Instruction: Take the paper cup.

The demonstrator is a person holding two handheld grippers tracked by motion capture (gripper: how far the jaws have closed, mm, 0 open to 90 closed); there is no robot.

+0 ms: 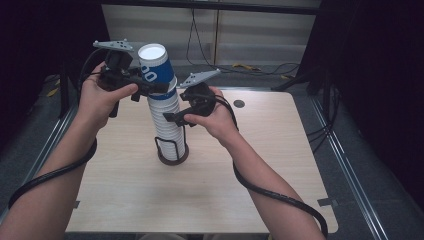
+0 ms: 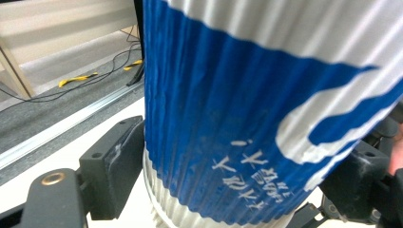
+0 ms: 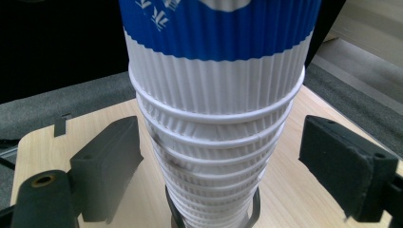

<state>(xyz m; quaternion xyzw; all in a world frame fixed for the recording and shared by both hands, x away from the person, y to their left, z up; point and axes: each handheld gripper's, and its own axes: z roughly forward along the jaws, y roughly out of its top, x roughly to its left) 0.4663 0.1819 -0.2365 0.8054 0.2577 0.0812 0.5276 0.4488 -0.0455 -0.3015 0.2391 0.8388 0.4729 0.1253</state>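
A tall stack of inverted white ribbed paper cups (image 1: 167, 125) stands in a black wire holder (image 1: 172, 152) on the wooden table (image 1: 260, 165). The top cup (image 1: 156, 70), blue and white, sits tilted on the stack. My left gripper (image 1: 150, 89) comes in from the left, and its pads press on both sides of that top cup (image 2: 228, 118) near its rim. My right gripper (image 1: 172, 117) is lower, on the right of the stack. Its jaws stand open on either side of the white cups (image 3: 214, 142), with a small gap at each pad (image 3: 114, 156).
The table's far right corner has a small round black hole (image 1: 239, 104). Cables (image 1: 250, 67) lie on the floor beyond the table. Metal rails (image 1: 345, 165) run along both sides. Black cords trail from both grippers across my forearms.
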